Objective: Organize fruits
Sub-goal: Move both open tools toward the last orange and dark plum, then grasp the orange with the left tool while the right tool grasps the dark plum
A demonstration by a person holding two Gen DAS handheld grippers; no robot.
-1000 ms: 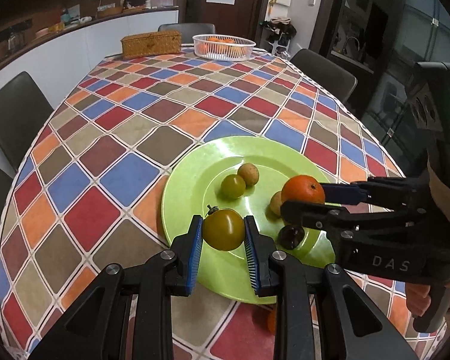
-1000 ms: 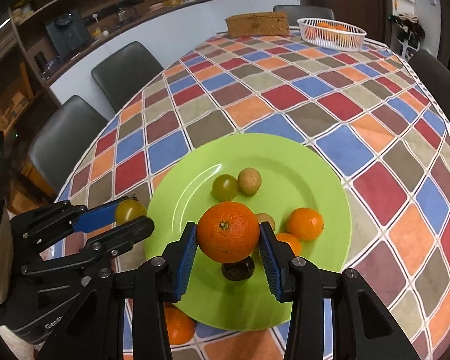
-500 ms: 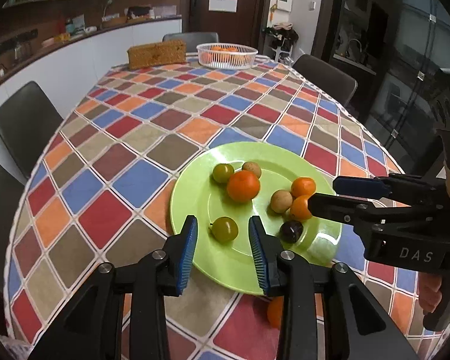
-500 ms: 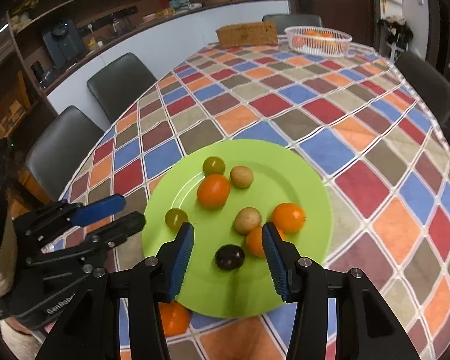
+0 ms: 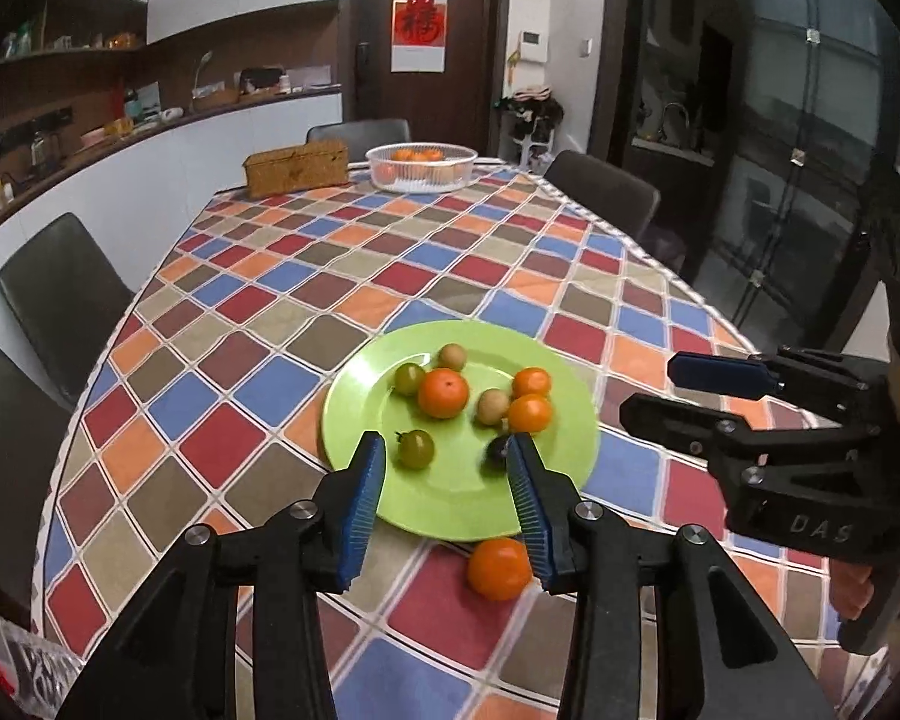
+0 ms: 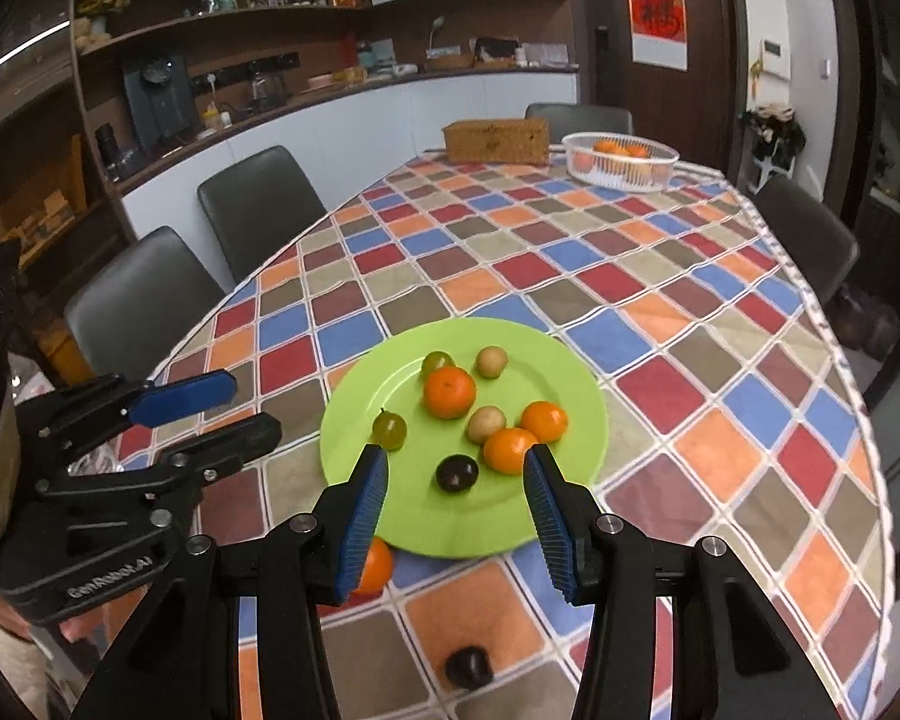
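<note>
A green plate (image 5: 450, 504) (image 6: 576, 480) on the checked tablecloth holds several fruits: three oranges, with the biggest (image 5: 443, 392) (image 6: 449, 391) near its middle, two green tomatoes (image 5: 415, 447) (image 6: 388, 429), two brown fruits and a dark plum (image 6: 457, 473). My left gripper (image 5: 447, 504) is open and empty, raised above the plate's near edge. My right gripper (image 6: 456, 510) is open and empty, raised at the near rim. One orange (image 5: 498, 567) (image 6: 373, 565) and one dark plum (image 6: 467, 666) lie on the cloth in front of the plate.
A white basket of oranges (image 5: 421, 165) (image 6: 621, 158) and a woven box (image 5: 297, 168) (image 6: 497, 141) stand at the table's far end. Dark chairs (image 5: 60, 294) (image 6: 258, 204) line both sides. The table's right edge (image 6: 870, 450) is close.
Both grippers opened, released the green tomato and the big orange onto the plate, then drew back and up. The plate now looks smaller and farther.
</note>
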